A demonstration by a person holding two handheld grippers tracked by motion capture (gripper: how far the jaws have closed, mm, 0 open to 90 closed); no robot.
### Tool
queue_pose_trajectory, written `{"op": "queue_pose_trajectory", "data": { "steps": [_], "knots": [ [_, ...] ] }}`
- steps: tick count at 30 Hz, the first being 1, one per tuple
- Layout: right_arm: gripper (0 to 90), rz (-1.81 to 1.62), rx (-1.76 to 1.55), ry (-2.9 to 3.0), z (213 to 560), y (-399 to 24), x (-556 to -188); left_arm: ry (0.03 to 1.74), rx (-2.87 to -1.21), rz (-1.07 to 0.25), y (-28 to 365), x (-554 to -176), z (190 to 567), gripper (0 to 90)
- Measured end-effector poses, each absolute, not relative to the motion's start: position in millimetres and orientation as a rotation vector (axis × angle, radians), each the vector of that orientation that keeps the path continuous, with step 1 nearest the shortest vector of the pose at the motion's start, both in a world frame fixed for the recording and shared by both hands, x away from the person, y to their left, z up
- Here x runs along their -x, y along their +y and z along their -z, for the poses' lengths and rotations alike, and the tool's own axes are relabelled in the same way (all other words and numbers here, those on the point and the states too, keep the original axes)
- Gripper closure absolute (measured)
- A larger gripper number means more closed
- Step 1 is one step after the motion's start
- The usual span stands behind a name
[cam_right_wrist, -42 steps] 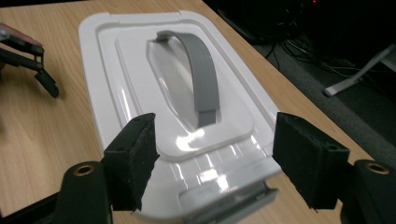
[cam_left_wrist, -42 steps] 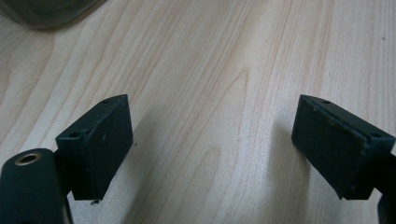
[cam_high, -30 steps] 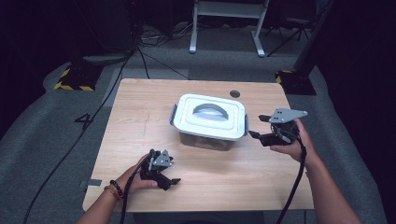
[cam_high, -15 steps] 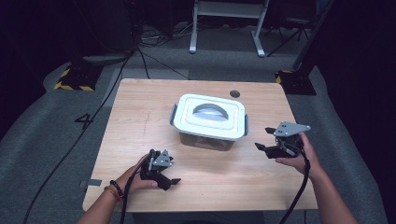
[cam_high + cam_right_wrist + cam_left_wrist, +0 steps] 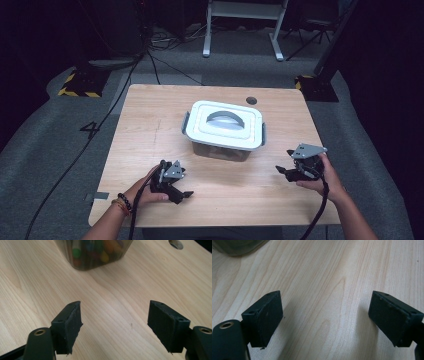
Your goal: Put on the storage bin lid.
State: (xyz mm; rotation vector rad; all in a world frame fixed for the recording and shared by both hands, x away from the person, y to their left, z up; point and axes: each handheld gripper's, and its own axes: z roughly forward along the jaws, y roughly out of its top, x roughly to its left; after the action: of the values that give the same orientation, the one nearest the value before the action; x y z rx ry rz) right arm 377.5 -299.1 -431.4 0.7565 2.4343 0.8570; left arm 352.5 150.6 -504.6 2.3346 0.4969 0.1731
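Observation:
A clear storage box [image 5: 223, 125] with a white lid and a grey handle stands in the middle of the wooden table [image 5: 150, 130]. Through its wall [image 5: 92, 252] I see coloured markers. My left gripper [image 5: 184, 194] rests low on the table near the front left, held by a hand, pointing right. Its jaws stand apart over bare wood [image 5: 325, 312], open and empty. My right gripper [image 5: 283, 171] is low at the front right, pointing left toward the box. Its jaws are spread with nothing between them [image 5: 115, 320].
A round cable hole [image 5: 251, 100] sits in the table behind the box. Cables trail from both grippers off the front edge. Beyond the table are a grey floor, a white stand [image 5: 242, 25] and a striped block [image 5: 79, 82].
The right gripper has come down and toward the front edge, from beside the box's right end to just above the table. The left gripper has stayed put.

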Motion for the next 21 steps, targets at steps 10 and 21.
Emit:
{"op": "queue_pose_trajectory", "data": {
  "steps": [10,21],
  "knots": [
    [26.9,-0.801,-0.828,2.445,456.3,-312.6,-371.7,0.497,-2.335,-0.173,150.6,-352.5,504.6,12.7],
    [26.3,-0.879,-0.961,2.421,478.9,-337.0,-360.2,0.500,-2.334,-0.174,150.6,-352.3,504.6,12.7]
  ]
}}
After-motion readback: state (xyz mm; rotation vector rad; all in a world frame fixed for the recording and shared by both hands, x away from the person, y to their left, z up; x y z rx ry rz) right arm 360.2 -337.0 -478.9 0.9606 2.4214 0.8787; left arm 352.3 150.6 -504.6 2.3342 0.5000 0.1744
